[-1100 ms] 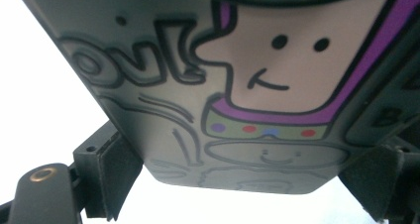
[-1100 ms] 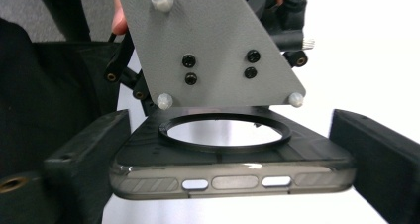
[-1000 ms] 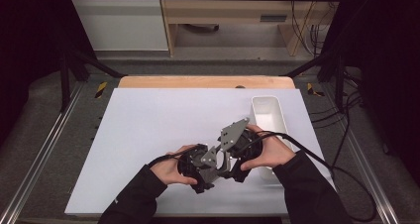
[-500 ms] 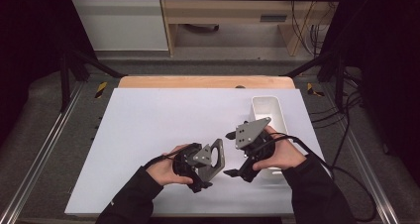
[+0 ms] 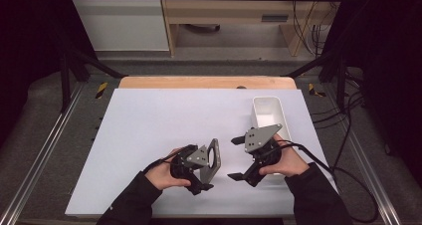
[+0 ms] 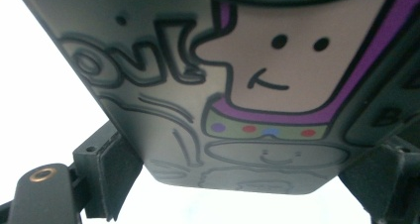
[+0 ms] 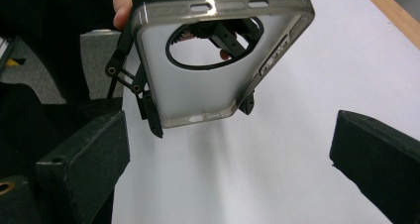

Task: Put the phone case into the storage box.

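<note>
A translucent grey phone case (image 5: 214, 158) with a round camera cut-out hangs above the table's front, on edge, with my left gripper (image 5: 203, 171) shut on its lower end. In the left gripper view its printed back (image 6: 257, 80) sits close up, showing a cartoon face and purple outline, between the two black jaws. My right gripper (image 5: 233, 159) stands open a short way to the right of the case, nothing between its jaws. The right gripper view looks into the hollow side of the case (image 7: 198, 92), ahead of the wide-open right gripper (image 7: 230, 167).
A white rectangular tray (image 5: 261, 120) stands on the white table top (image 5: 164, 120) just beyond my right hand. A wooden edge (image 5: 199, 82) borders the table's far side. Cables (image 5: 348, 150) trail off to the right.
My right gripper has drawn away to the right from the case and its jaws have spread apart. The left gripper keeps hold of the case and has stayed about in place.
</note>
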